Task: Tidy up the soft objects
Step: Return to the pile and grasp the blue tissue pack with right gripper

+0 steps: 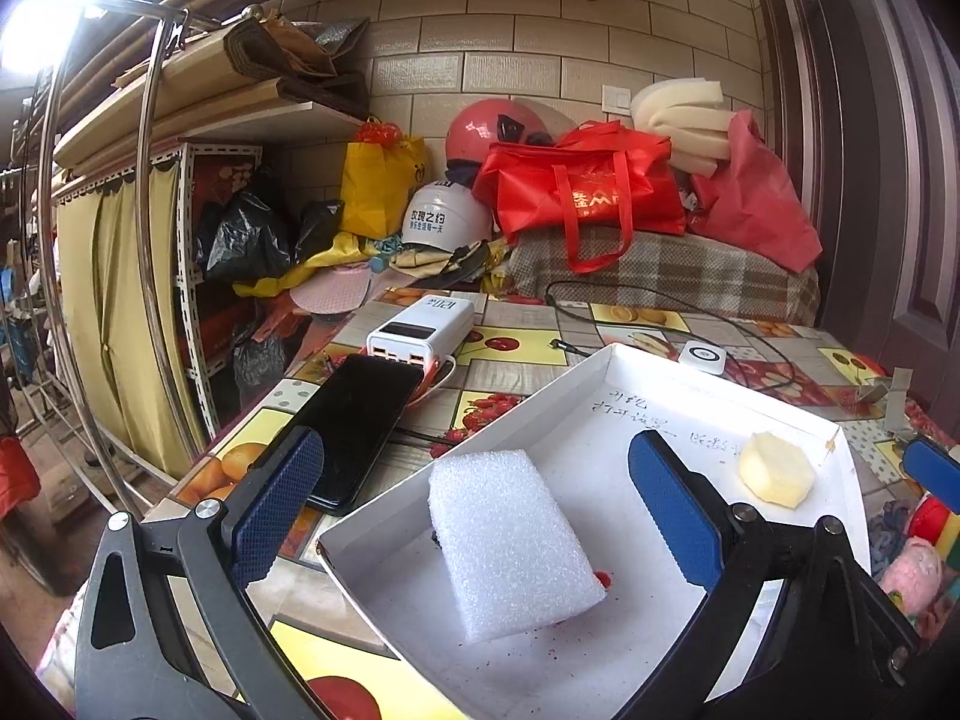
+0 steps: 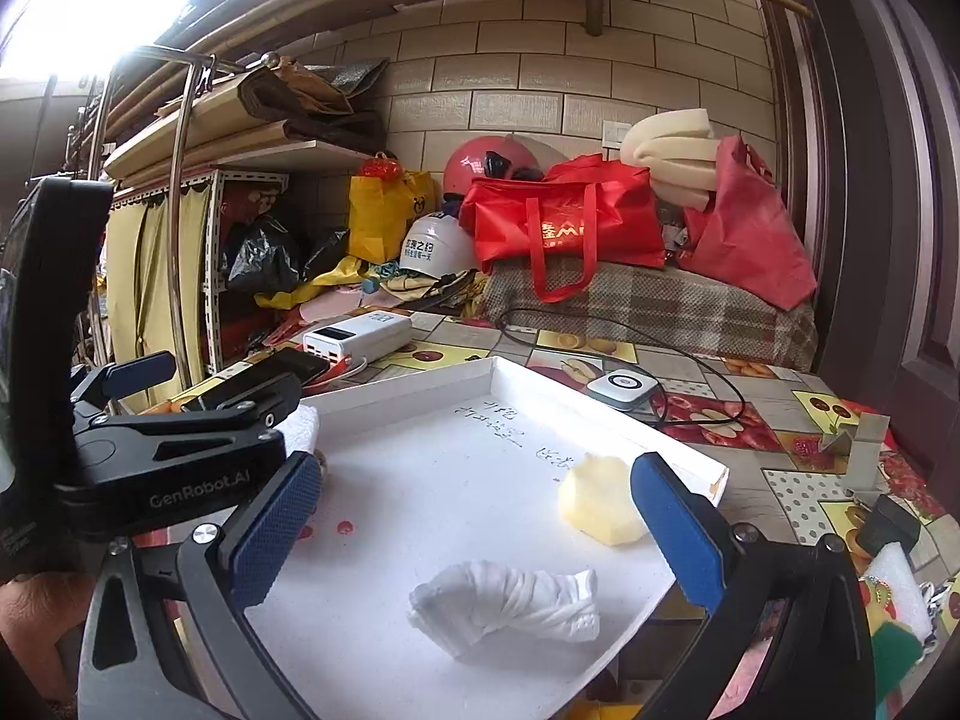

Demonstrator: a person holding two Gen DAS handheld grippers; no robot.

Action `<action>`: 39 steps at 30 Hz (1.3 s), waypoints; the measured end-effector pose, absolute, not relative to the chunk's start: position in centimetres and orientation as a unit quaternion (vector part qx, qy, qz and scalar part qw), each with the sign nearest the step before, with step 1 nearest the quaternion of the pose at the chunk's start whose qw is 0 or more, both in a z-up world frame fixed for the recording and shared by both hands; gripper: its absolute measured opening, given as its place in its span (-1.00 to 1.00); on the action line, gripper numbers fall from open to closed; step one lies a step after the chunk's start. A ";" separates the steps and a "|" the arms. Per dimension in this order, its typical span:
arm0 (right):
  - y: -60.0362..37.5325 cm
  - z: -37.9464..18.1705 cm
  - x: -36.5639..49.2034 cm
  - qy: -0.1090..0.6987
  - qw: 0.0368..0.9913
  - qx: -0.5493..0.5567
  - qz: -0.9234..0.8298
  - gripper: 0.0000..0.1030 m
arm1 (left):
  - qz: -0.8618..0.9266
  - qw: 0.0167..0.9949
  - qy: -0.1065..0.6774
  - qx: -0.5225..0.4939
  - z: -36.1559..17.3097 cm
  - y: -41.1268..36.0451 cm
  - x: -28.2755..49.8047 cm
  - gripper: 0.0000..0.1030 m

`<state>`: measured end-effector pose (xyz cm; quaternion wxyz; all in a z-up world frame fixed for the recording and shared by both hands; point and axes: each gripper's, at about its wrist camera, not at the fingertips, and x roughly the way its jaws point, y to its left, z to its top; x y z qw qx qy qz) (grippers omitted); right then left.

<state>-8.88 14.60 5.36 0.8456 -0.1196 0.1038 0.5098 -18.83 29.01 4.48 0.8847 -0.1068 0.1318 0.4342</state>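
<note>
A white shallow tray [image 1: 606, 369] lies on the table. In the left wrist view a white foam block [image 1: 510, 543] lies in the tray between my open left gripper [image 1: 474, 516] fingers, with a pale yellow sponge piece [image 1: 777, 477] at the tray's far right. In the right wrist view a twisted white cloth [image 2: 510, 600] lies in the tray [image 2: 498, 369] just ahead of my open right gripper [image 2: 474, 531]. The yellow sponge piece [image 2: 600, 501] sits near the right finger. The left gripper's body [image 2: 180, 450] shows at the left over the tray's edge.
A black phone [image 1: 360, 420], a white power bank [image 1: 423, 330], a small white charger [image 1: 702, 357] and cables lie beyond the tray. Red bags [image 1: 582, 192], helmets and foam pile at the back. Soft toys [image 1: 912, 564] and a foam piece [image 2: 894, 588] lie at the right.
</note>
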 end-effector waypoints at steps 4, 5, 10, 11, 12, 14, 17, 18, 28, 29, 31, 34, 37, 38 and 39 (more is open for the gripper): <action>12.0 5.4 -9.2 0.101 0.833 -0.108 0.533 1.00 | 0.398 0.907 0.123 -0.067 4.8 27.1 -18.4 1.00; 11.3 5.3 -9.2 0.106 0.831 -0.110 0.535 1.00 | 0.386 0.912 0.127 -0.056 4.8 26.4 -18.2 1.00; 6.8 5.1 -7.4 0.134 0.834 -0.099 0.525 1.00 | 0.299 0.943 0.139 -0.047 4.9 22.6 -17.4 0.99; 5.8 5.0 -6.8 0.140 0.838 -0.099 0.517 1.00 | 0.278 0.949 0.142 -0.046 4.9 21.6 -17.2 0.99; 4.6 5.0 -6.2 0.149 0.842 -0.097 0.509 1.00 | 0.254 0.954 0.149 -0.045 4.9 20.6 -16.9 0.99; 2.2 4.9 -4.7 0.168 0.850 -0.087 0.492 1.00 | 0.201 0.964 0.169 -0.044 4.8 18.5 -16.1 0.99; -1.0 4.6 -2.4 0.208 0.859 -0.086 0.459 1.00 | 0.132 0.971 0.198 -0.022 4.7 15.1 -14.6 0.99; -1.9 4.4 -1.6 0.222 0.861 -0.089 0.449 1.00 | 0.114 0.971 0.211 -0.012 4.5 13.9 -14.0 0.99; -4.5 2.8 1.4 0.304 0.843 -0.140 0.422 1.00 | 0.078 0.932 0.351 0.045 1.7 7.6 -7.5 0.99; -4.2 2.4 1.5 0.313 0.837 -0.147 0.423 1.00 | 0.079 0.926 0.367 0.042 1.3 7.7 -6.9 0.99; -3.4 1.8 1.6 0.332 0.825 -0.166 0.426 1.00 | 0.052 0.918 0.392 0.020 0.5 7.7 -6.1 0.99; -2.4 0.7 2.1 0.365 0.803 -0.186 0.432 0.91 | 0.005 0.921 0.389 0.033 0.5 5.8 -6.5 0.98; -2.6 0.1 2.8 0.388 0.792 -0.186 0.433 0.14 | -0.015 0.933 0.357 0.033 1.5 4.1 -8.0 0.98; -2.8 0.2 2.8 0.384 0.794 -0.190 0.431 0.07 | 0.002 0.942 0.333 0.038 2.2 3.9 -8.9 0.98; -3.3 0.3 2.9 0.378 0.796 -0.192 0.431 -0.02 | 0.022 0.949 0.311 0.036 2.8 4.1 -9.7 0.98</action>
